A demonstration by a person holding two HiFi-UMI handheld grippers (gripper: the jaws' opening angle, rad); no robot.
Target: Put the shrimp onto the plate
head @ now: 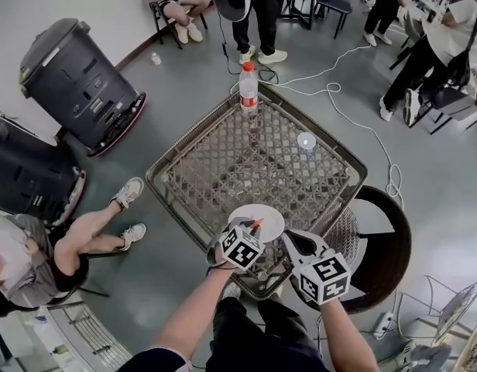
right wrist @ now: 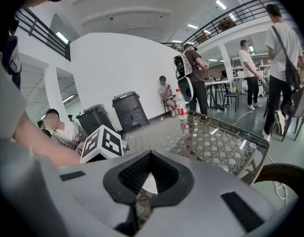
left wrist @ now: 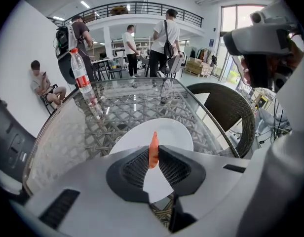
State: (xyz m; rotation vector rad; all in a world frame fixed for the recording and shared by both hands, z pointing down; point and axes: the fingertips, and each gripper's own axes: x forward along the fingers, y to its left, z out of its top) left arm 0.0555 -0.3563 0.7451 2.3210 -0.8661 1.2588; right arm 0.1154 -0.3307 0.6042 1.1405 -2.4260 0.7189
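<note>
1. Left gripper: the jaws are pinched on the shrimp, a slim orange piece caught between the ribbed pads.
2. Shrimp orientation: the long axis runs along the line of the jaws. The tapered end sticks out past the jaw tips, away from the gripper and toward the far side of the table. The other end sits down between the pads.
3. Shrimp location: over the near part of the white plate, which lies at the near edge of the glass-topped wicker table. No view shows whether shrimp and plate touch.
4. Head view: the shrimp appears only as a small orange tip at the plate's near-left rim. Only the left gripper view shows the grip itself.
5. Right gripper: the jaws are pressed together with nothing between them. The head view places it just right of the left gripper, by the plate's rim.
6. Water bottle: upright at the table's far edge, in all three views. The small white disc appears in the head view only.
</note>
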